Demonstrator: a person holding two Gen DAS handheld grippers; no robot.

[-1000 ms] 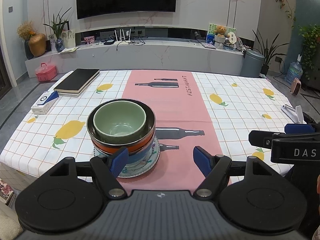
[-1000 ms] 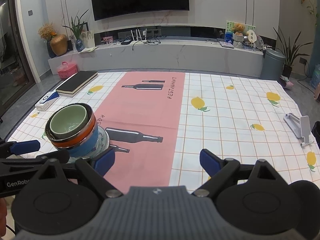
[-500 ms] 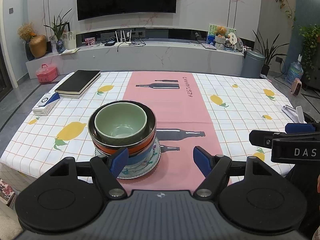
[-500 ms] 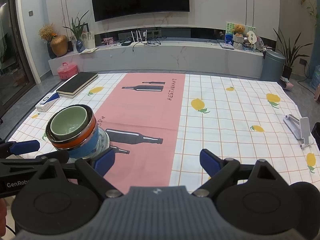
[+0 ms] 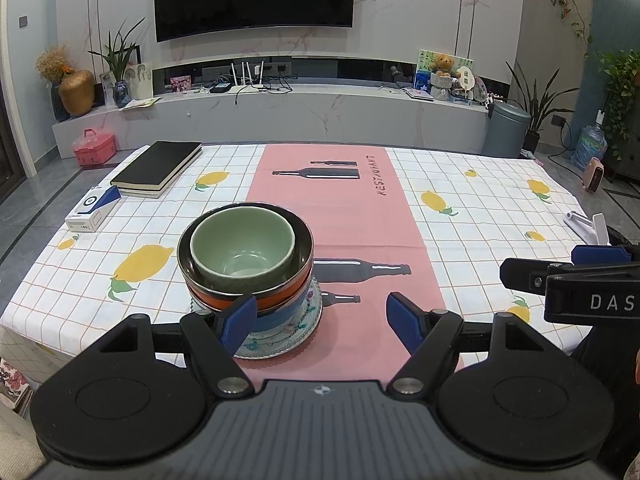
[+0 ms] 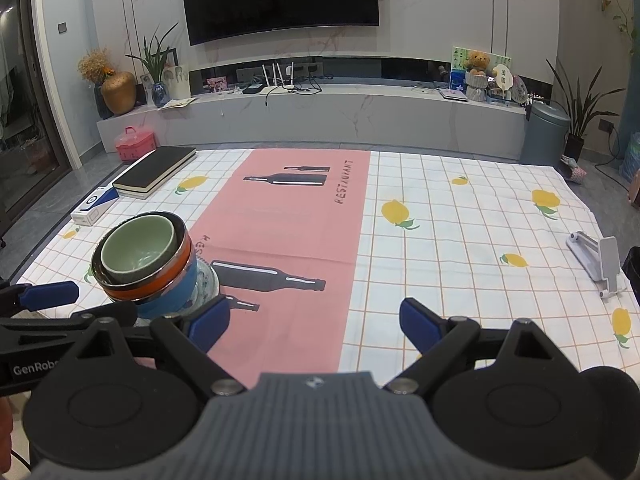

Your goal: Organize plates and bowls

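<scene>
**Stack Assembled Near Left Table Edge; Both Grippers Empty**

Living-room setting: a dining table under a checked lemon tablecloth (image 5: 472, 184) with a pink centre panel, television wall behind. A black notebook (image 5: 158, 168) and a small blue-and-white box (image 5: 93, 209) lie at the far left; a white phone stand (image 6: 596, 256) lies at the right edge.

The crockery forms one upright stack: green bowl (image 5: 242, 248) nested in a steel-rimmed orange bowl (image 5: 248, 294), over a blue bowl (image 5: 280, 314), on a patterned plate (image 5: 294, 334).

The left gripper (image 5: 320, 316) is spread wide, grasping nothing; the stack lies directly ahead, slightly left of centre, its left fingertip (image 5: 238, 318) overlapping the stack's base in view. The right gripper (image 6: 314, 324) is likewise released and empty, with the stack well off to its left. The left gripper is judged nearer. Organizing appears largely complete.
</scene>
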